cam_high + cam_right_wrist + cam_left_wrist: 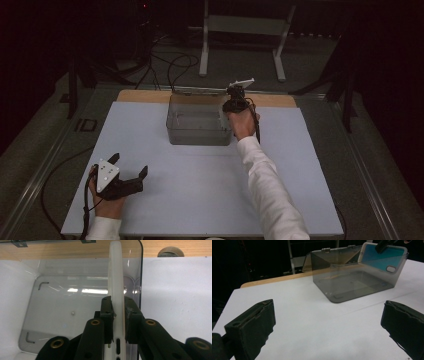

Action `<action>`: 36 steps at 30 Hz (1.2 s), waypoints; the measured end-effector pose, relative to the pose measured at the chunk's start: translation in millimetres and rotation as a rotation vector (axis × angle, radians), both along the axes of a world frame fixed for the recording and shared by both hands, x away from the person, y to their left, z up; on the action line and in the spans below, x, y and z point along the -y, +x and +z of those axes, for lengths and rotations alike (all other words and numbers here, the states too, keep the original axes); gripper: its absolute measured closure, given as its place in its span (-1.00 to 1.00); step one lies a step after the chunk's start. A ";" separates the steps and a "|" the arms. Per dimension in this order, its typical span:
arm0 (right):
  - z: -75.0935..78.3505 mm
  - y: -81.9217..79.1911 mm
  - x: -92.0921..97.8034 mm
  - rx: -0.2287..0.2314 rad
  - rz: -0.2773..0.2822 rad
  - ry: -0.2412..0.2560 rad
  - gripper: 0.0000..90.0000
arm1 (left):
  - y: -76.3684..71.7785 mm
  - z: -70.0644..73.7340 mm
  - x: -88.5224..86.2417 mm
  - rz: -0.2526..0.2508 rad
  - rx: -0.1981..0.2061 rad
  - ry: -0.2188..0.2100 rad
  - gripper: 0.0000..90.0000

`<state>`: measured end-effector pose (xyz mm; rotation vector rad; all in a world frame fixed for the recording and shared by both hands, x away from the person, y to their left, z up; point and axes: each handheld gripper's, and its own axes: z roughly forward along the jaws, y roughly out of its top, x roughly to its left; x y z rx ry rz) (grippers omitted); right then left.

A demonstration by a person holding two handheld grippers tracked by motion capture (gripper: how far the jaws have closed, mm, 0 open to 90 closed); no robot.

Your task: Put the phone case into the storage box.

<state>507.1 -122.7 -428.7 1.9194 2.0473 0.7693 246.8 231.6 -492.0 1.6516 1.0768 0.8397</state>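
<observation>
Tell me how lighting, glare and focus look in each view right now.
High view: dim, dark surroundings, the table evenly lit. Left gripper view: the near jaws are soft, the bin and phone case fairly sharp. Right gripper view: bright; white glare streaks on the bin floor, and the case edge nearly washes out.

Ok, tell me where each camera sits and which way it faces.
High view: above the table, looking forward and down; both forearms, left gripper, right gripper.
Left gripper view: between its open jaws, facing the clear box.
Right gripper view: looking down into the box, jaws shut on the phone case.
Shared: box and phone case.
</observation>
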 end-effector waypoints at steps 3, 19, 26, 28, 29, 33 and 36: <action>-0.5 -0.4 -1.1 0.004 0.000 -0.005 0.78 | 0.1 0.0 -0.2 0.001 0.000 0.000 -0.99; -9.5 -1.2 -9.4 0.010 -0.014 -0.060 0.78 | -0.3 0.2 -0.2 -0.001 0.000 0.000 -0.99; -13.7 -1.3 -11.8 0.008 -0.018 -0.076 0.78 | -0.4 0.2 0.2 -0.003 0.000 0.000 -0.99; -15.0 -1.2 -12.3 0.004 -0.018 -0.082 0.78 | -0.3 0.2 0.2 -0.002 0.000 0.001 -0.99; -15.0 -1.2 -12.3 0.004 -0.018 -0.082 0.78 | -0.3 0.2 0.2 -0.002 0.000 0.001 -0.99; -17.6 -0.5 -13.8 0.002 -0.021 -0.092 0.78 | -0.3 0.1 0.1 -0.003 0.000 0.000 -0.99; -17.8 -0.6 -14.5 0.004 -0.022 -0.099 0.78 | -0.4 0.2 0.2 -0.003 0.000 0.000 -0.99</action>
